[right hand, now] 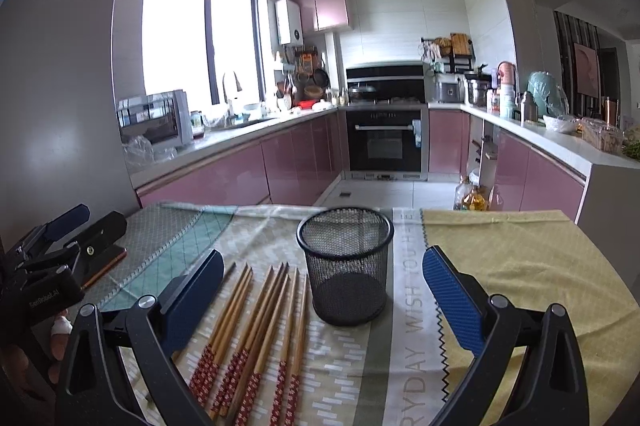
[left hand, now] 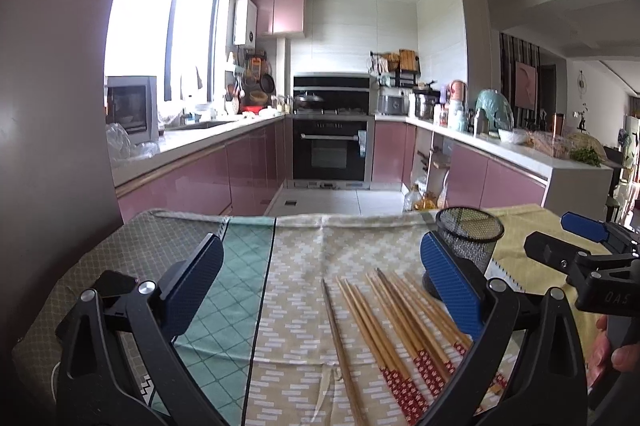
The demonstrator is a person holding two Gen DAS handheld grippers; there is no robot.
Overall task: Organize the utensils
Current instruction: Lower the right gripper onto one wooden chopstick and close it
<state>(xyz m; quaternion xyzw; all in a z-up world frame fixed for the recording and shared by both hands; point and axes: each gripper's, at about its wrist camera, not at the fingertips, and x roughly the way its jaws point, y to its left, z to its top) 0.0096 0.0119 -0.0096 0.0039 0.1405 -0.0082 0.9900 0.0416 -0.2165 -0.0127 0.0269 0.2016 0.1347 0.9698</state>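
The left hand-held gripper (left hand: 320,290) hangs above the near part of the surface (right hand: 520,266) with its two blue-padded fingers (left hand: 450,290) spread wide and nothing between them. The right hand-held gripper (right hand: 320,296) is likewise spread wide and holds nothing; in the left wrist view it shows at the right edge, gripped by a hand (left hand: 612,350).

A bundle of wooden chopsticks (right hand: 256,338) lies flat on the patterned beige cloth (left hand: 300,266) near the front edge of the surface, fanned slightly, their red patterned ends toward the front edge and their plain tips pointing to the far edge. One darker single chopstick (left hand: 340,342) lies just beside the bundle on its left, apart from the rest.

A black mesh cup (right hand: 346,266) stands upright and empty just beside the right side of the bundle, a little farther from the front edge, on the seam between the beige cloth and a printed strip. A yellow cloth (right hand: 540,258) covers the right part of the surface, and a teal checked cloth (left hand: 224,286) covers the left part. Beyond the far edge is a kitchen with pink cabinets (right hand: 288,161) and a black oven (right hand: 384,145).
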